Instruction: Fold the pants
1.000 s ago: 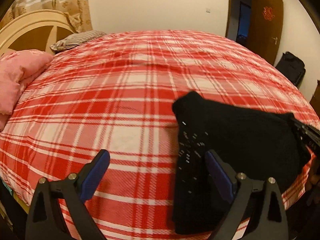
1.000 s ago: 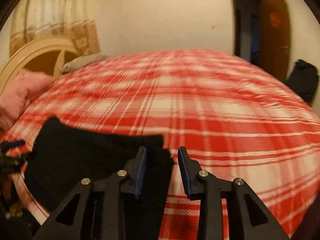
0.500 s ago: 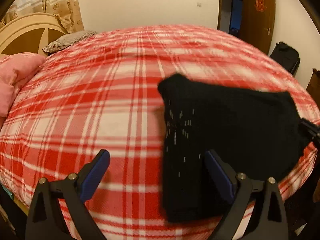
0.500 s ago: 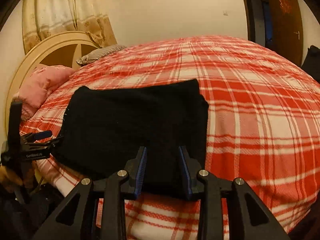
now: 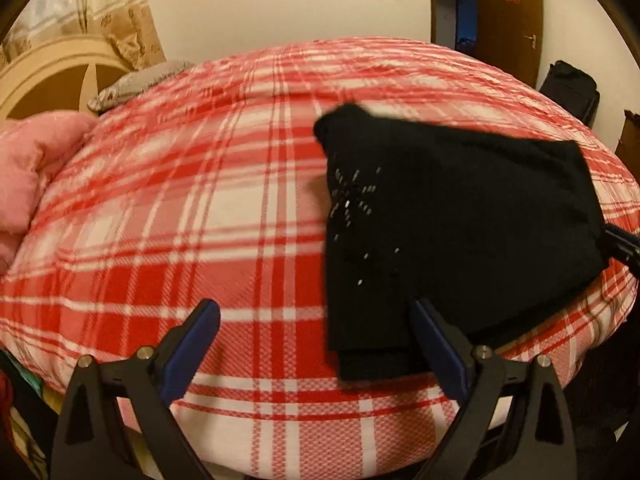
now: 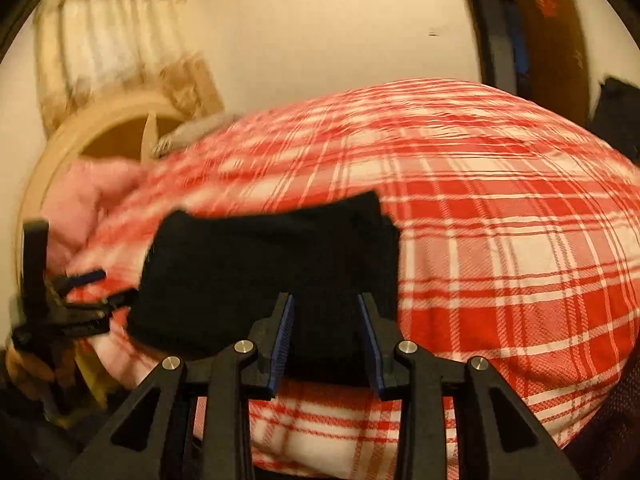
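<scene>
Our left tongs (image 5: 316, 344) gape wide, clamping nothing; right tongs (image 6: 326, 332) have just been opening — black folded pants (image 5: 452, 232) lie on the plaid bed (image 5: 200, 208), at its four-o'clock edge.

Folded black pants (image 6: 272, 280) on red plaid bedspread (image 6: 500, 240), right gripper (image 6: 326, 336) jaws just opened wider around near edge, left gripper (image 6: 80, 304) far left

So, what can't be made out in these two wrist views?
- Right wrist view: whether the right gripper touches the folded black pants; motion blur smears the pads' edges.
- Left wrist view: the right gripper is cut off by the frame edge.
- Both views: layers under the pants, hidden by the top fold.
</scene>
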A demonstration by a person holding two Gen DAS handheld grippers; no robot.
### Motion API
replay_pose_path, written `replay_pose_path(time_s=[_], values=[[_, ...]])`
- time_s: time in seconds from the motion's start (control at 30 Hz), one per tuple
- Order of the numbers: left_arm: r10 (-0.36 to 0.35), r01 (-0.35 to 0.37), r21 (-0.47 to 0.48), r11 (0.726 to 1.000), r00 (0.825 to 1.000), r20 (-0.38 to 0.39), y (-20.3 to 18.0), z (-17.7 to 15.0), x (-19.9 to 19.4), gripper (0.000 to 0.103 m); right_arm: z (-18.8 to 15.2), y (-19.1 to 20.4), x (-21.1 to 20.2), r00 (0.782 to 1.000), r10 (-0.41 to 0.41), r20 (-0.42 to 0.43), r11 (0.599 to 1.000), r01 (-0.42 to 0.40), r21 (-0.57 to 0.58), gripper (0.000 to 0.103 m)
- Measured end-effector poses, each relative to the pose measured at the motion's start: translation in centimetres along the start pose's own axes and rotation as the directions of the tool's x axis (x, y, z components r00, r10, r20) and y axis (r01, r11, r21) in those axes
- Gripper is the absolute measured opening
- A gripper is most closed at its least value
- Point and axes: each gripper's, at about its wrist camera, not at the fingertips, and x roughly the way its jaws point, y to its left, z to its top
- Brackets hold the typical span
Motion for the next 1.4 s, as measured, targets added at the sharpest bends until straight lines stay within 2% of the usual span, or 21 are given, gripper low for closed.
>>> replay_pose_path(time_s=[0.03,0.07,0.1,0.2,0.33,0.47,0.6,0.7,0.93,1.1,1.27,1.4], values=[[0.003,-0.004,0.013,1.0,1.0,0.016,-0.1,0.3,-0.4,0.098,0.3,-0.3,-0.1,1.0,0.005,0.007,1.0,-0.005,0.029,0.046],[0.012,-0.013,0.03,0.999,0.999,0.035,-0.3,1.0,-0.8,0.098,0.6,-0.7,-0.1,1.0,0.007,0.015,0.998,-0.008,0.057,0.06],[0.017,-0.018,0.038,0.999,0.999,0.041,-0.5,1.6,-0.9,0.098,1.0,-1.2,-0.1,1.0,-0.001,0.024,0.996,-0.001,0.088,0.069],[-0.004,0.003,0.014,1.0,0.998,0.059,-0.6,3.9,-0.8,0.098,2.0,-2.1,0.1,0.999,0.0,0.045,0.988,-0.007,0.155,0.069],[-0.015,0.015,0.002,1.0,0.998,0.065,-1.3,6.0,-0.1,0.098,2.8,-2.7,1.3,0.999,-0.014,0.038,0.986,0.008,0.165,0.069],[-0.009,0.008,0.019,1.0,0.998,0.055,-2.3,6.8,0.9,0.098,2.6,-3.4,3.0,1.0,-0.022,0.019,0.982,0.018,0.187,0.069],[-0.048,0.048,-0.006,0.999,0.999,0.007,-2.8,6.6,2.6,0.098,1.6,-3.4,4.5,0.998,-0.059,-0.013,0.983,0.06,0.171,0.069],[-0.072,0.071,-0.044,0.997,0.997,-0.016,-2.7,6.3,3.4,0.1,0.7,-4.0,5.2,0.998,-0.046,-0.047,0.979,0.054,0.194,0.069],[-0.122,0.118,-0.111,0.987,0.992,-0.028,-2.0,5.8,4.1,0.103,0.1,-5.2,4.2,0.999,-0.037,-0.032,0.967,0.044,0.249,0.069],[-0.125,0.12,-0.131,0.984,0.992,-0.032,-2.1,5.8,4.4,0.103,0.5,-5.0,4.1,1.0,0.0,-0.017,0.966,0.005,0.257,0.069],[-0.132,0.126,-0.131,0.983,0.99,-0.04,-2.4,5.7,4.6,0.103,0.6,-4.4,3.8,1.0,-0.024,-0.011,0.969,0.026,0.244,0.069],[-0.138,0.13,-0.149,0.98,0.989,-0.047,-2.5,5.5,4.7,0.103,1.3,-3.8,2.7,0.999,-0.041,0.028,0.975,0.034,0.22,0.069]])
